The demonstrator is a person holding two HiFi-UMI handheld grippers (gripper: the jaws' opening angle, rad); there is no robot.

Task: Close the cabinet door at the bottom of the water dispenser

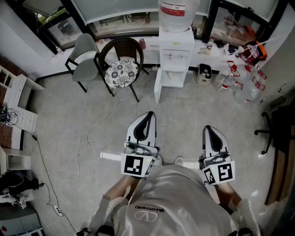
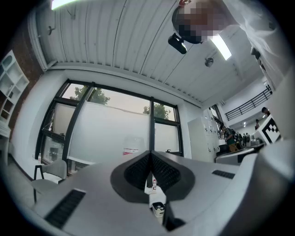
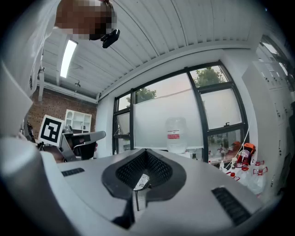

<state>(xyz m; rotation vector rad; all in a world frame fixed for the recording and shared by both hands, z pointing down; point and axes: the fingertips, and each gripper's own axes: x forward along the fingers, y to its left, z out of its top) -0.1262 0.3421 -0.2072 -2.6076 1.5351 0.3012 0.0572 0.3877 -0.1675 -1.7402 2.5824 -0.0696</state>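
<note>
In the head view the white water dispenser (image 1: 176, 50) stands against the window wall with a big bottle (image 1: 177, 11) on top. Its bottom cabinet door (image 1: 157, 87) hangs swung out to the left of the cabinet opening. Both grippers are held low over the floor, well short of the dispenser. My left gripper (image 1: 148, 115) is shut and empty; its jaws meet at my left gripper (image 2: 150, 154). My right gripper (image 1: 208, 130) is also shut with nothing in it, jaws meeting at my right gripper (image 3: 145, 152). The bottle (image 3: 176, 133) shows beyond them.
A wicker chair with a floral cushion (image 1: 122, 69) and a grey chair (image 1: 85, 57) stand left of the dispenser. A white cable (image 1: 92, 133) trails across the floor to a power strip (image 1: 58, 211). Several bottles (image 1: 239, 85) and a small bin (image 1: 204, 73) sit at the right.
</note>
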